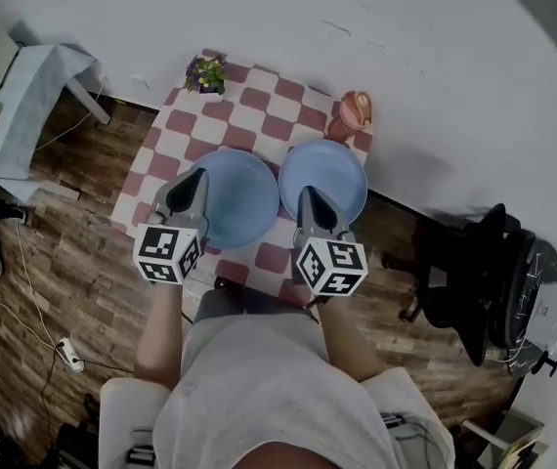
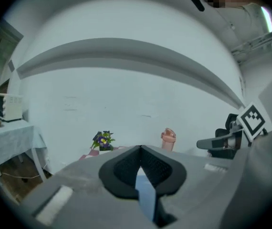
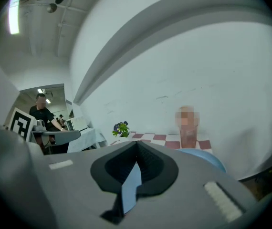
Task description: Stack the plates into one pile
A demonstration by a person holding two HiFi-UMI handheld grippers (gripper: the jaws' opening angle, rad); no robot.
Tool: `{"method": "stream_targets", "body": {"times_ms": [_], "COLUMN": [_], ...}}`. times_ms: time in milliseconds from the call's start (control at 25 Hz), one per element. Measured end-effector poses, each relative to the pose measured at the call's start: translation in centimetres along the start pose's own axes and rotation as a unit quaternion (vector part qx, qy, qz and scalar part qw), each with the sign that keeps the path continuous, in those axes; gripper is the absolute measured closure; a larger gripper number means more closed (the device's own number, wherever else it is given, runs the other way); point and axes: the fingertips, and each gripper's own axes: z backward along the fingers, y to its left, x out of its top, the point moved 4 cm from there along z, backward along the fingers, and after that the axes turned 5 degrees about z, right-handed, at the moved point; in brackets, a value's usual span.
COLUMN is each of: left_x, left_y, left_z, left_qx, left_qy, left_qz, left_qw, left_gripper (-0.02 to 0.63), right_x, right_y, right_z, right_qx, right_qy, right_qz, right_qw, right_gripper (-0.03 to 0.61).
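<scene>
Checkered cloth (image 1: 259, 101): left plate (image 1: 239, 203), right plate (image 1: 332, 174) face-up; left gripper (image 1: 197, 177), right gripper (image 1: 308, 194) jaws pinching their rims.

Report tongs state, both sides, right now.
Left tongs: closed, holding nothing.
Right tongs: closed, holding nothing.

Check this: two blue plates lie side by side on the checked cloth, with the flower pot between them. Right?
The flower pot stands at the far left corner of the checked cloth, beyond the left plate, not between it and the right plate. The head view shows it.
</scene>
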Motion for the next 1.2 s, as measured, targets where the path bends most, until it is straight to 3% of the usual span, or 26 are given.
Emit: {"method": "stream_targets", "body": {"times_ms": [200, 480, 840, 1200], "left_x": [4.0, 7.9, 8.5, 8.8], "left_y": [-2.3, -5.8, -8.7, -10.6], "left_z": [0.0, 0.3, 0.1, 0.2], "left_qx": [-0.056, -0.129, -0.212, -0.251], "left_qy": [-0.05, -0.105, -0.11, -0.125], "left_qz": [-0.03, -0.055, -0.07, -0.075], "left_qw": [0.9968, 0.9845, 0.9684, 0.9569], "left_gripper": [0.609, 0.609, 0.609, 0.609], "right_x": [2.9, 5.4, 6.2, 5.8], "right_y": [-0.8, -2.2, -3.0, -2.3], "right_z": [3.2, 7.8, 13.8, 18.3], "right_qx": [-0.052, -0.122, -0.218, -0.28], "right_qy": [-0.061, -0.119, -0.162, -0.182], "right_qz": [0.021, 0.023, 0.042, 0.06], "right_qw": [0.997, 0.985, 0.962, 0.941], "right_gripper": [0.578, 0.578, 0.578, 0.578]}}
